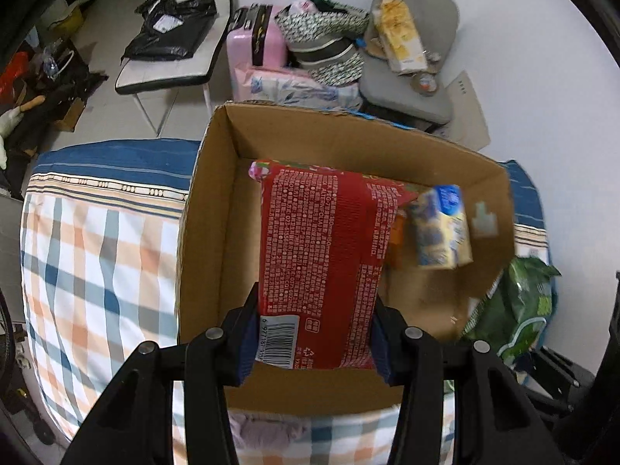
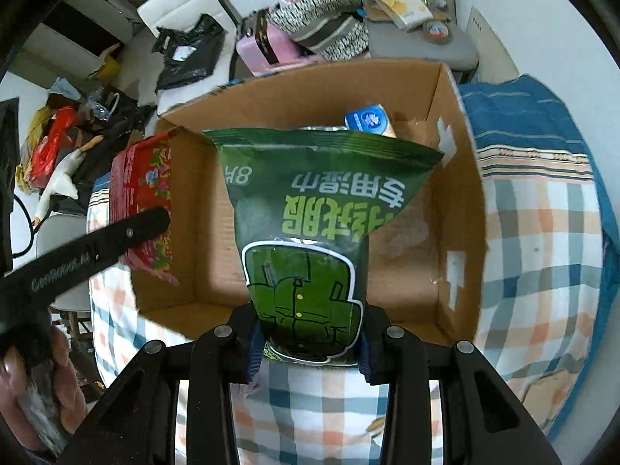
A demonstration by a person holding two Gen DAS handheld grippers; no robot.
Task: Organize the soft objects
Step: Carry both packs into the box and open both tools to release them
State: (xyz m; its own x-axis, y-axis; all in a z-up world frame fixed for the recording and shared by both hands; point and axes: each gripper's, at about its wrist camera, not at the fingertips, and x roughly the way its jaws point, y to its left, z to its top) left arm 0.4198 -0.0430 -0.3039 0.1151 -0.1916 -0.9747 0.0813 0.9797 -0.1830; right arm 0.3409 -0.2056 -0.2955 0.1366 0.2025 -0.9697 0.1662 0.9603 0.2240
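An open cardboard box (image 1: 217,209) sits on a plaid bedspread (image 1: 97,240); it also shows in the right wrist view (image 2: 461,201). My left gripper (image 1: 314,333) is shut on a red printed soft pack (image 1: 321,240) and holds it above the box opening; the pack shows in the right wrist view (image 2: 143,193) too. My right gripper (image 2: 310,345) is shut on a green wet-wipes bag (image 2: 314,209), held over the box's near edge; the bag shows in the left wrist view (image 1: 519,302). A small blue-and-yellow tissue pack (image 1: 441,228) lies inside the box (image 2: 370,120).
Beyond the bed stand a pink suitcase (image 1: 255,38), a grey chair (image 1: 418,66) piled with clothes and boxes, and a white chair (image 1: 170,66) with a black bag. Clutter lies on the floor at left. The left gripper's arm (image 2: 85,252) crosses the right wrist view.
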